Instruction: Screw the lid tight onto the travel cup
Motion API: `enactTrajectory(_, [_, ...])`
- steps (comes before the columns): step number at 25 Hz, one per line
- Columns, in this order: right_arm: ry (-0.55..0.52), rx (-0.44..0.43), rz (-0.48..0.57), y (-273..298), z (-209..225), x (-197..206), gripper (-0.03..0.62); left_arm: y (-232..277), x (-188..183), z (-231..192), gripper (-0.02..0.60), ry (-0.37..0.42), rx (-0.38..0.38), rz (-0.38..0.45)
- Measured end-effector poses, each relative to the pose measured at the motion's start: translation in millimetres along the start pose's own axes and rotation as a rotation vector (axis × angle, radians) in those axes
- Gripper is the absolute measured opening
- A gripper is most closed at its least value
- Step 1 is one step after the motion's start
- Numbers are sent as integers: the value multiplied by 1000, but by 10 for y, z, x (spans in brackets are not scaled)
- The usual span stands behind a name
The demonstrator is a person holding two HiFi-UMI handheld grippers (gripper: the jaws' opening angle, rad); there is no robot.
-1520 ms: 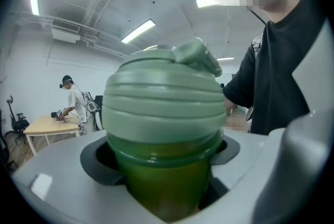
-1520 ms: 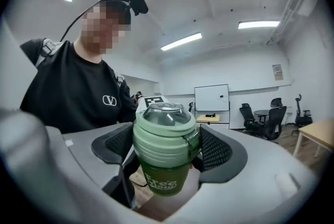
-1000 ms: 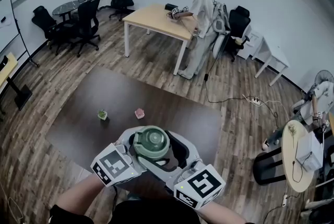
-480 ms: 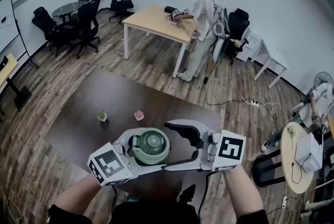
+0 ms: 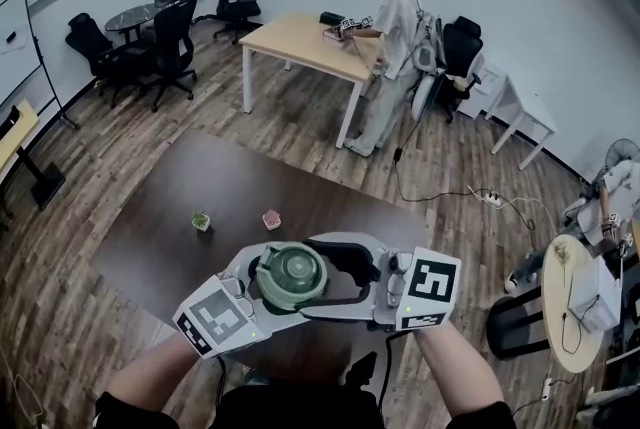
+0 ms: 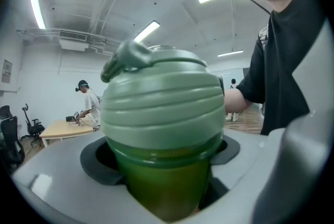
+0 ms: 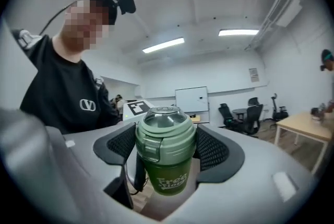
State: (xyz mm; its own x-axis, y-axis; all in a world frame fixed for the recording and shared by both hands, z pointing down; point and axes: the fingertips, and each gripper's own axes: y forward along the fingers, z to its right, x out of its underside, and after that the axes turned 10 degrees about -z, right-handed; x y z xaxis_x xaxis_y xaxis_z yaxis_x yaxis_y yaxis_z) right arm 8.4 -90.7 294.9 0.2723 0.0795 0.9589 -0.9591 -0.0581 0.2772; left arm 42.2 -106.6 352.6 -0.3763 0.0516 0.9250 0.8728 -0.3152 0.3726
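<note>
The green travel cup (image 5: 291, 275) is held upright above the near edge of the dark table, its pale green lid (image 7: 166, 131) on top. My left gripper (image 5: 283, 295) is shut on the cup's translucent green body (image 6: 163, 186), which fills the left gripper view under the ribbed lid (image 6: 162, 108). My right gripper (image 5: 312, 275) reaches in from the right. Its jaws are closing around the lid, and the black textured pads (image 7: 211, 147) meet its two sides. The printed cup body (image 7: 169, 178) hangs below the right jaws.
The dark brown table (image 5: 200, 187) carries a small green item (image 5: 201, 220) and a small pink item (image 5: 271, 218). Behind it a person (image 5: 393, 27) stands at a light wooden table (image 5: 300, 37). Office chairs (image 5: 165, 42) stand at the back left, and a cable (image 5: 470, 192) lies on the floor.
The right gripper let go of the lid, swung out to the right with its jaws wide, and has come back around the lid. The left gripper kept the cup almost still.
</note>
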Motion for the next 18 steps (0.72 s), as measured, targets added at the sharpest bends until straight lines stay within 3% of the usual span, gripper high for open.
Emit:
enactTrajectory(6, [233, 531, 25, 167, 109, 18, 376, -54, 121, -192, 419, -27, -83, -10])
enactTrajectory(9, [269, 647, 49, 154, 101, 51, 376, -31, 128, -181, 419, -26, -83, -10])
enactTrajectory(11, [252, 617, 42, 142, 101, 72, 379, -6, 127, -176, 419, -27, -75, -8])
enactTrajectory(14, [135, 483, 22, 74, 37, 14, 385, -11, 95, -165, 419, -43, -58, 8])
enactTrajectory(16, [50, 324, 19, -19, -51, -44, 416, -35, 43, -109, 419, -51, -17, 28])
enactTrajectory(18, [-35, 100, -5, -95, -184, -37, 417, -77, -39, 28, 419, -47, 76, 64])
